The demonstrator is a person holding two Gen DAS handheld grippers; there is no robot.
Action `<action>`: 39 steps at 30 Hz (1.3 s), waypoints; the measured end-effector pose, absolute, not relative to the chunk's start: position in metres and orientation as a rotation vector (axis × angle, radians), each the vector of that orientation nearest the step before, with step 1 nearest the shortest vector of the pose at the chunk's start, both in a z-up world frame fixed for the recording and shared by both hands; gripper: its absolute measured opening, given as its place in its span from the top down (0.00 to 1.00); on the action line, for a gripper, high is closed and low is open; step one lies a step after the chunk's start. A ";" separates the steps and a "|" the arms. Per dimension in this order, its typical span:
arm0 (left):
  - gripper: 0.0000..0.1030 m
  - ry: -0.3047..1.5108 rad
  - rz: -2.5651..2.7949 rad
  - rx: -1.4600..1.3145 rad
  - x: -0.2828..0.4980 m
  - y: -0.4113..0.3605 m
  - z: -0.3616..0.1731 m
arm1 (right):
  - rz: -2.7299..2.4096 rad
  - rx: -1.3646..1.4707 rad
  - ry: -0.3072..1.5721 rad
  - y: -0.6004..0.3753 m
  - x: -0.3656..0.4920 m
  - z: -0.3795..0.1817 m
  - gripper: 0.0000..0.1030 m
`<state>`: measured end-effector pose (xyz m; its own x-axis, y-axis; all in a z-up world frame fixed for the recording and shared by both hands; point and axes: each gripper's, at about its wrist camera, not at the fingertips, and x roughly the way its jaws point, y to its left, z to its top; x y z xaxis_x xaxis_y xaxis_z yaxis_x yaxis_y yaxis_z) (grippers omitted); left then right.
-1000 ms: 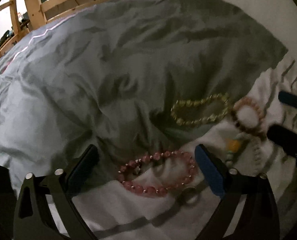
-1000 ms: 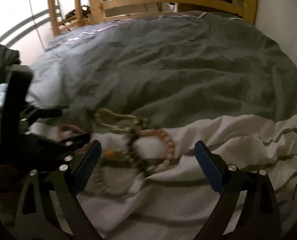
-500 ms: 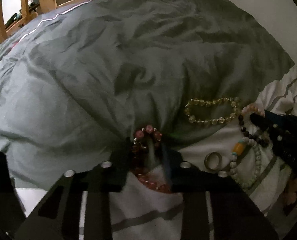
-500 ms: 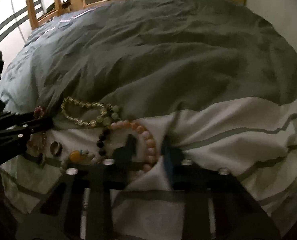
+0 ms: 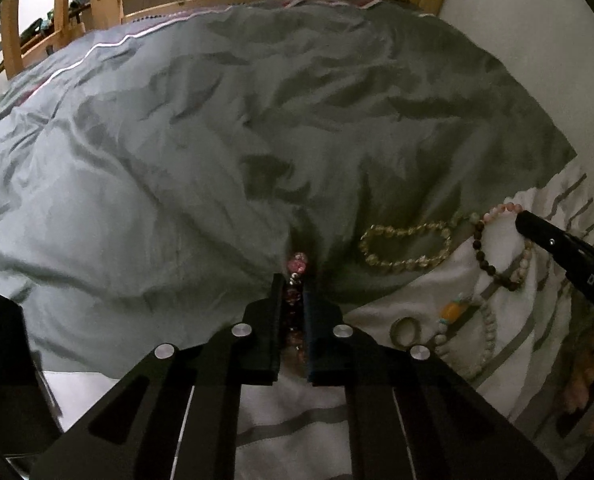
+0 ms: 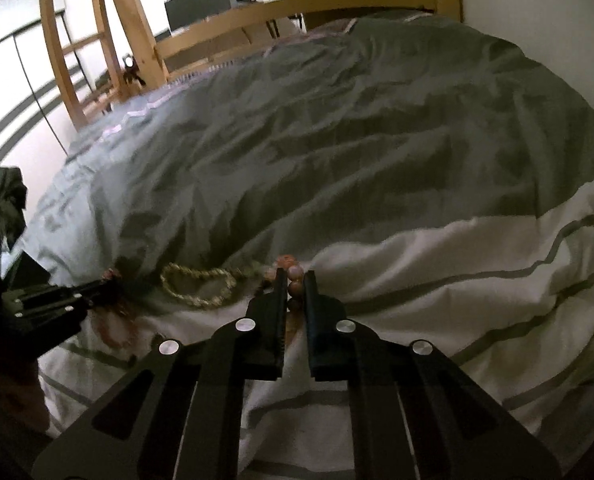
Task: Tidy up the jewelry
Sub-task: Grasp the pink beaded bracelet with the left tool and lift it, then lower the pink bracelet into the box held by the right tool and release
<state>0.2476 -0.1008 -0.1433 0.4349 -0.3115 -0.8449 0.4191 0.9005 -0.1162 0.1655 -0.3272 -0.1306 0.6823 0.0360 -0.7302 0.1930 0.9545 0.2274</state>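
My left gripper (image 5: 295,286) is shut on a red beaded bracelet (image 5: 298,265) lying on the duvet. My right gripper (image 6: 295,276) is shut on a peach and brown beaded bracelet (image 6: 293,270), which also shows in the left wrist view (image 5: 481,246). Between them lie a pale yellow bead bracelet (image 5: 407,242), a metal ring (image 5: 405,330) and a white bead string with an orange bead (image 5: 455,312). The yellow bracelet also shows in the right wrist view (image 6: 199,284). The left gripper appears at the left of the right wrist view (image 6: 93,294).
The jewelry lies on a rumpled grey duvet (image 5: 217,140) with a white striped band (image 6: 477,280). A wooden bed frame (image 6: 257,20) runs along the far edge. A white wall (image 5: 517,20) stands to the right.
Both grippers went from wide open to shut. The left closed on the red bracelet and the right on the peach and brown bracelet. Both views have pulled up slightly.
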 end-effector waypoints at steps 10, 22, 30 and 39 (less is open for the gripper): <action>0.94 0.983 -0.477 0.084 0.238 -0.097 -0.125 | -0.059 0.350 0.725 -0.330 0.157 -0.114 0.92; 0.94 0.907 -0.495 0.064 0.226 -0.090 -0.091 | -0.012 0.323 0.667 -0.314 0.148 -0.094 0.92; 0.94 0.871 -0.498 0.058 0.201 -0.078 -0.059 | 0.027 0.271 0.625 -0.291 0.131 -0.064 0.92; 0.94 0.830 -0.485 0.097 0.172 -0.050 -0.020 | 0.080 0.227 0.589 -0.255 0.108 -0.017 0.92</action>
